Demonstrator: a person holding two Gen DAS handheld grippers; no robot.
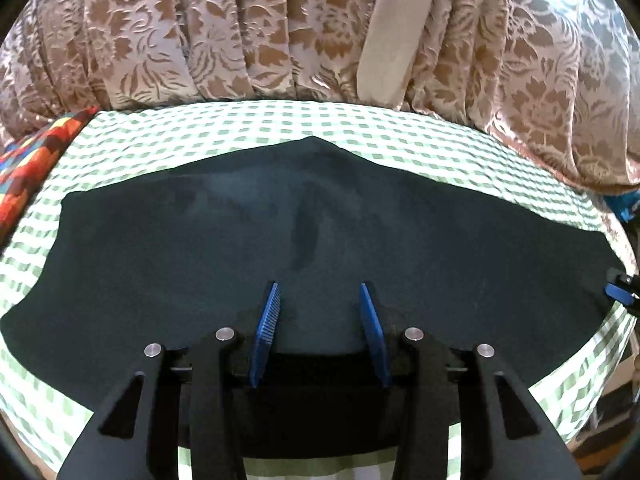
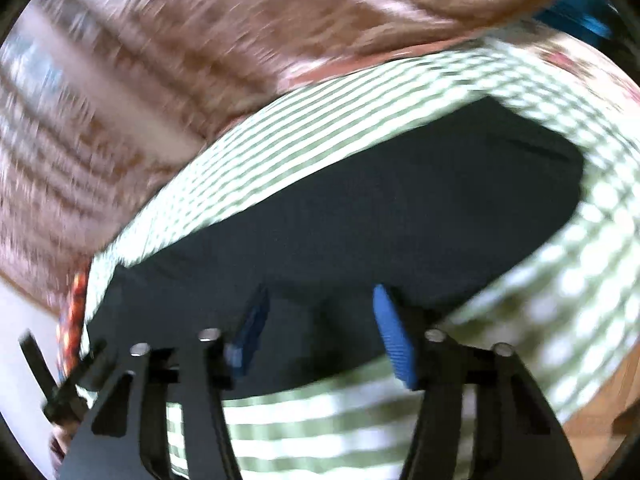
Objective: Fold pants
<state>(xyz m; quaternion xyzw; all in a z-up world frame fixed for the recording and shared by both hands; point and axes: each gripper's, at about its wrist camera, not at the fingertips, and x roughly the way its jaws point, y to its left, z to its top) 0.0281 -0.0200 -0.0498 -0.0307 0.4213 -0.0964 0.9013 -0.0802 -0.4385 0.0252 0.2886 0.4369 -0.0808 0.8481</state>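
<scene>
Dark navy pants (image 1: 320,232) lie spread flat and wide, mostly smooth, faint creases near middle; far edge rises to a point; near edge shows a thicker doubled band; right-wrist view blurred

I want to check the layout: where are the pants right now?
The dark pants lie flat on the green checked cloth, before the patterned curtain.

Light is soft and even. The left wrist view is sharp; the right wrist view is smeared by motion. Both bend strongly at edges.
</scene>
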